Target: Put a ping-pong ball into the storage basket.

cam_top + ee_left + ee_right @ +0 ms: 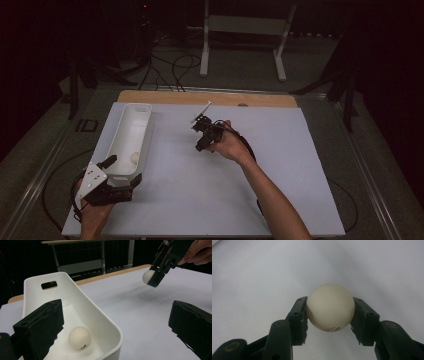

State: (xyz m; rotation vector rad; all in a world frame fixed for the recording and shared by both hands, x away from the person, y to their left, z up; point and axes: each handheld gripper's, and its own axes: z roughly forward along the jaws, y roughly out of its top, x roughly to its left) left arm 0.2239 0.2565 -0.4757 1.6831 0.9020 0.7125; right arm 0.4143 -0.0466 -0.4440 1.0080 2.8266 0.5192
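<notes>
Right tongs (329, 322) clamped on 1 ping-pong ball (330, 307), held above the bench (280, 200), well apart from the white bin (145, 135). Left tongs (117, 322) released, straddling the bin's near rim; 1 ball (79, 337) already inside. Risk: smooth ball squirts out of the pads mid-carry, or bounces out if dropped high.

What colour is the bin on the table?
White; the bin shows best in the left gripper view.
</notes>
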